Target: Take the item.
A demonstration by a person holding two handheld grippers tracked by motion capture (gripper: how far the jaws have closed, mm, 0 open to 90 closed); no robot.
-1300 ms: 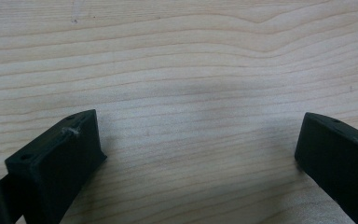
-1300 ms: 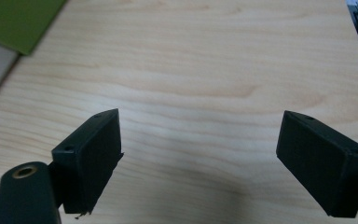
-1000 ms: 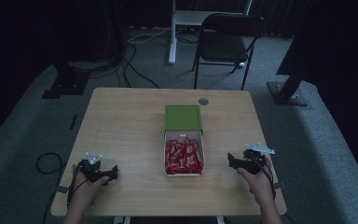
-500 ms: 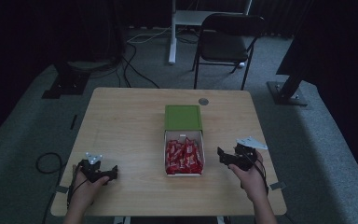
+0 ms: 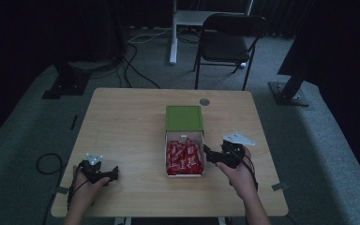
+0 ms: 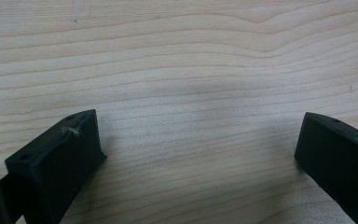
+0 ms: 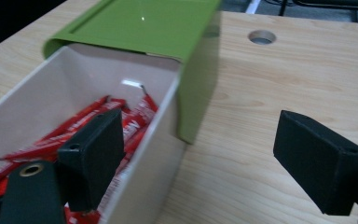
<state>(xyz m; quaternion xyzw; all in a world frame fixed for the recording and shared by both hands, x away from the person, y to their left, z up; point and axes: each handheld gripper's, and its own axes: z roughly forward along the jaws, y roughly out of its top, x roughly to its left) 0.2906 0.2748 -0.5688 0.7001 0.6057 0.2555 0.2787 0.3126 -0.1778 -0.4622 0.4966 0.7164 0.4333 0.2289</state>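
A white box (image 5: 184,173) (image 7: 144,168) full of red packets (image 5: 183,157) (image 7: 135,121) stands mid-table, slid partway out of its green sleeve (image 5: 183,117) (image 7: 154,25). My right gripper (image 5: 209,154) (image 7: 205,149) is open at the box's right wall; in the right gripper view one jaw hangs over the packets and the other over bare wood outside. My left gripper (image 5: 110,174) (image 6: 200,149) rests open on bare wood near the table's front left, with nothing between its jaws.
The wooden table (image 5: 122,122) has a round cable hole (image 5: 205,101) (image 7: 262,37) behind the box. A black folding chair (image 5: 229,42) and a white stand (image 5: 173,33) are on the carpet beyond the far edge.
My right gripper has moved left from near the table's right edge up to the box's right wall. The left gripper has stayed put.
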